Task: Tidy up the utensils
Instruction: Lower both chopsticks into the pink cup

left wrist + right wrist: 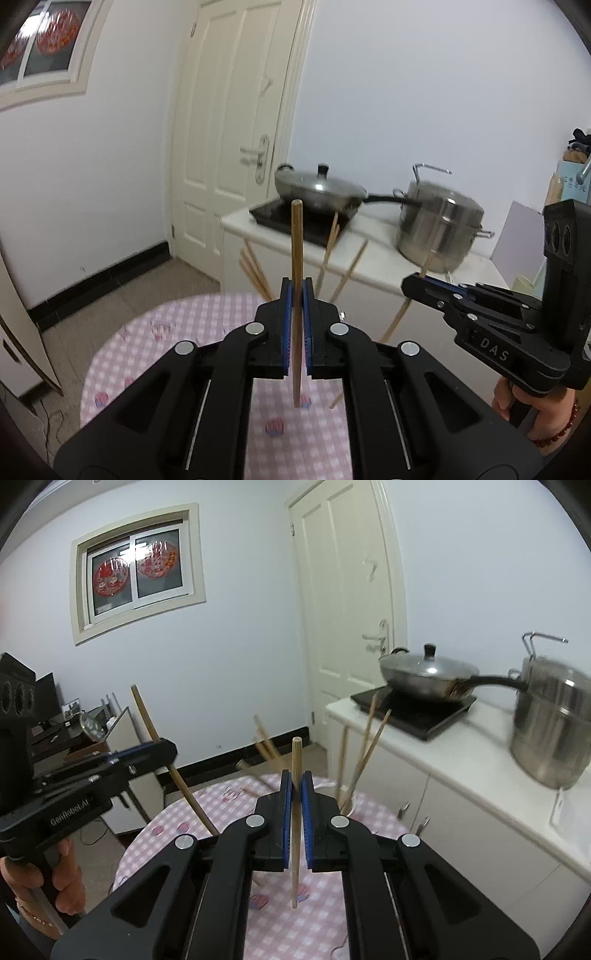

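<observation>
We hold one wooden chopstick (296, 295) upright in our left gripper (296, 295) and another chopstick (295, 812) in our right gripper (295, 794), both clamped shut above the pink checked tablecloth (177, 325). Beyond stand more chopsticks (364, 746) in a holder, then a lidded wok (424, 672) and a steel pot (550, 731) on the white counter (461, 760).

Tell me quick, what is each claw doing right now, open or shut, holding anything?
Left claw: shut on a wooden chopstick, held upright.
Right claw: shut on another wooden chopstick, also upright.
</observation>
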The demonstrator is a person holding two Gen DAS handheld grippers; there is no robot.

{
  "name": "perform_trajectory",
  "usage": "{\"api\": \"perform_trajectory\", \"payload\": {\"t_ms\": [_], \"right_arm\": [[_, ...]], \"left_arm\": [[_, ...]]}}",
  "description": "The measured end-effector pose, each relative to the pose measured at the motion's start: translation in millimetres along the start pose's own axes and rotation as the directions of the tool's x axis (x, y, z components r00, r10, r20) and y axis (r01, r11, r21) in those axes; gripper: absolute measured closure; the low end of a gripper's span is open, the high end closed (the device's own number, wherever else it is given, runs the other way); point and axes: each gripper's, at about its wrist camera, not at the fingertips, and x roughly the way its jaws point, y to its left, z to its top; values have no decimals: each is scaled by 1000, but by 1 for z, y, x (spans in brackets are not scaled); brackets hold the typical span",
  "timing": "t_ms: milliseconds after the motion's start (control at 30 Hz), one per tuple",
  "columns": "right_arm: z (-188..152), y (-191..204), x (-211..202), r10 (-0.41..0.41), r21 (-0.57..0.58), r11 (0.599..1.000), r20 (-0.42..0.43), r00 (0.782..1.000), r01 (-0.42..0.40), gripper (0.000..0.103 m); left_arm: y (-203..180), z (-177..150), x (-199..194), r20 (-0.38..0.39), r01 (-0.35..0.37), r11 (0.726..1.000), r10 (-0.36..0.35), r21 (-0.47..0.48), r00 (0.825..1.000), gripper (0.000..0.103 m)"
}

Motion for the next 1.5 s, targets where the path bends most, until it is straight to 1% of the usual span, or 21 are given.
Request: {"api": "perform_trajectory", "payload": {"t_ms": [67, 233, 333, 500, 700, 767, 933, 1033, 1133, 1333, 1500], "right_arm": [[6, -3, 0, -19, -10, 1000, 15, 1000, 19, 99], [25, -15, 8, -52, -20, 998, 52, 997, 53, 99], [35, -19, 14, -78, -32, 996, 76, 994, 80, 99], [46, -26, 28, -105, -34, 993, 111, 988, 109, 99], [53, -33, 46, -126, -35, 991, 144, 981, 132, 99], [53, -36, 48, -121, -28, 992, 151, 981, 127, 99], [51, -39, 58, -103, -17, 994, 148, 984, 106, 99], [49, -42, 65, -87, -8, 996, 133, 987, 89, 99], [44, -45, 71, -81, -5, 997, 114, 990, 83, 99], [29, -49, 79, -78, 0, 997, 73, 994, 78, 99], [20, -51, 86, -71, 7, 997, 35, 997, 71, 99]], "left_arm": [[-2, 11, 3, 35, -23, 1000, 22, 5, 999, 97], [1, 32, 17, 78, -54, 999, 54, 1, 996, 97], [5, 42, 25, 98, -59, 998, 60, -11, 993, 97], [12, 53, 41, 133, -42, 998, 49, -53, 990, 97], [17, 57, 54, 173, -23, 996, 37, -82, 984, 97], [18, 58, 59, 189, -17, 995, 34, -95, 981, 97], [22, 52, 74, 200, 9, 992, 16, -125, 980, 97], [25, 46, 84, 190, 30, 989, -3, -143, 982, 97], [27, 40, 95, 160, 28, 990, -5, -138, 987, 97], [32, 22, 117, 84, 29, 991, -18, -131, 996, 97], [31, 12, 132, 13, 28, 993, -27, -112, 1000, 97]]}}
